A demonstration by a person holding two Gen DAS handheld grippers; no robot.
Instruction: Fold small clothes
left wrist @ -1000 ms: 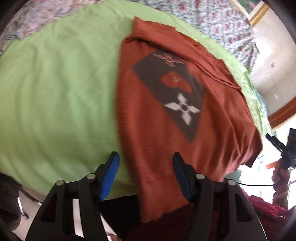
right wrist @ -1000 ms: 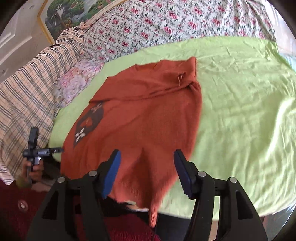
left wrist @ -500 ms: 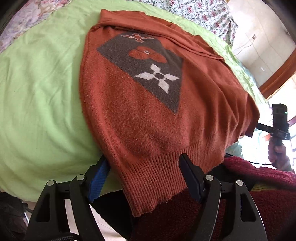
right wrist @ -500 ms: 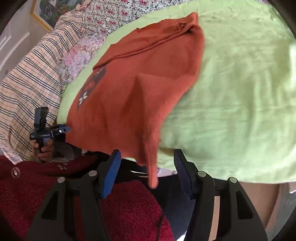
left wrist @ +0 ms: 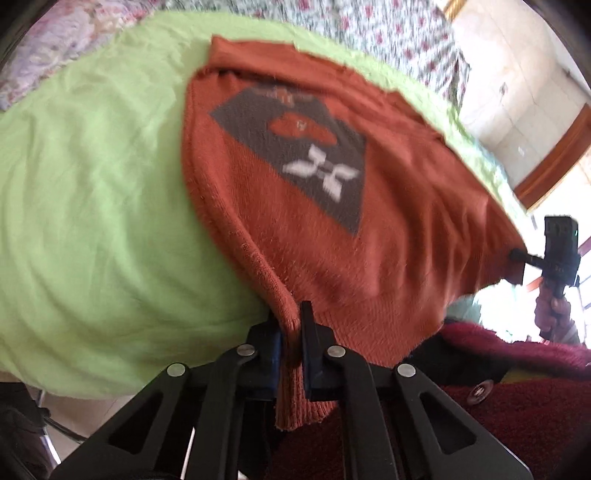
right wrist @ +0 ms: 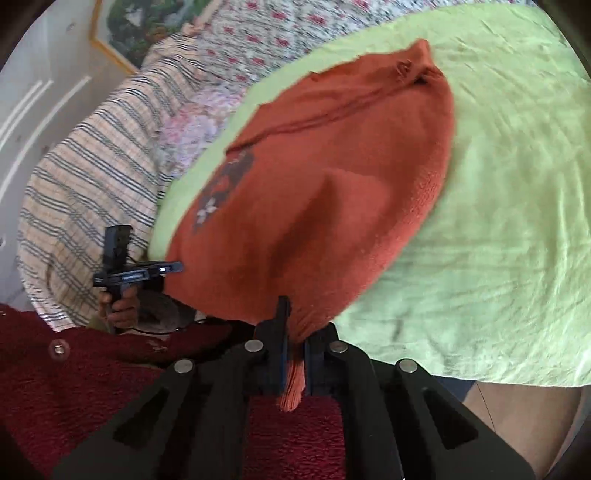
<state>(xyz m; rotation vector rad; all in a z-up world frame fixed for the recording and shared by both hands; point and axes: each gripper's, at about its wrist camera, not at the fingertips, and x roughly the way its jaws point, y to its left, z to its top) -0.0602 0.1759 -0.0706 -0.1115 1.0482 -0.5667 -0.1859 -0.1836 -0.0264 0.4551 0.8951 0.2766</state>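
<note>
A rust-orange knitted sweater point(left wrist: 388, 236) with a grey patch and white flower lies on a light green sheet point(left wrist: 92, 221). Its ribbed hem hangs over the near edge. My left gripper point(left wrist: 290, 325) is shut on the hem's left corner. My right gripper point(right wrist: 293, 332) is shut on the hem's right corner, and the sweater point(right wrist: 332, 192) rises in a ridge above it. Each gripper shows in the other's view, the right one point(left wrist: 517, 256) and the left one point(right wrist: 173, 267).
The green sheet point(right wrist: 498, 221) covers a bed with floral bedding point(right wrist: 258, 33) and a checked blanket point(right wrist: 92, 177) at the back. A dark red fleece garment on the person point(right wrist: 92, 387) fills the near foreground. A framed picture point(right wrist: 136, 33) hangs on the wall.
Both grippers have closed on the sweater's hem corners; half a second ago both were open around the hanging hem. The hem is now pinched and pulled taut.
</note>
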